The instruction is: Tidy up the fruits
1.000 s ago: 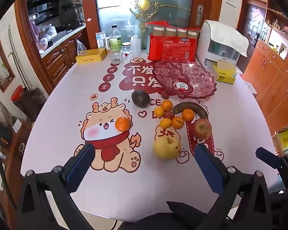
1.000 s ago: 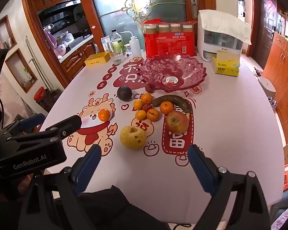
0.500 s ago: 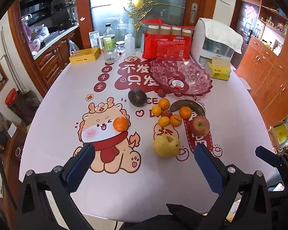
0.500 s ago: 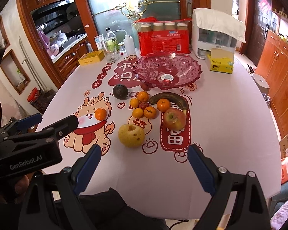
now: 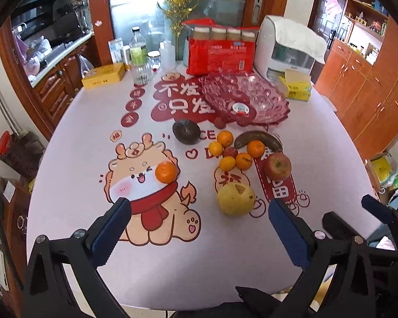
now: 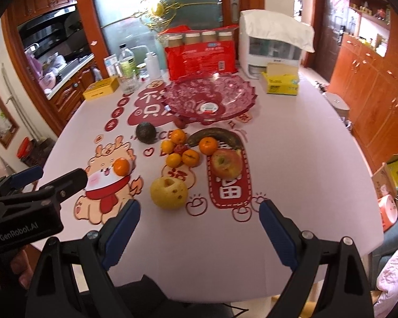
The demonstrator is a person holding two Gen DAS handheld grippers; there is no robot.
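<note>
Pink glass bowl (image 6: 209,98) upright behind fruit cluster; dark banana (image 6: 215,136) lying crosswise, tangerine (image 6: 208,145) touching. Left gripper (image 5: 199,212), right gripper (image 6: 199,212): jaws spread, empty; pear (image 6: 169,193) nearest.

Fruits (image 5: 234,156) before bowl (image 5: 276,98)

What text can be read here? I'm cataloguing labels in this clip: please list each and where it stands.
"GenRobot.AI": side of the left gripper.
"不发", "只发": red print on the tablecloth.
"CE": tablecloth, beside the avocado.
"福": red banner print below the apple.
Red package, bowl sticker, yellow boxes, bottle label: too small or blurred to read.
</note>
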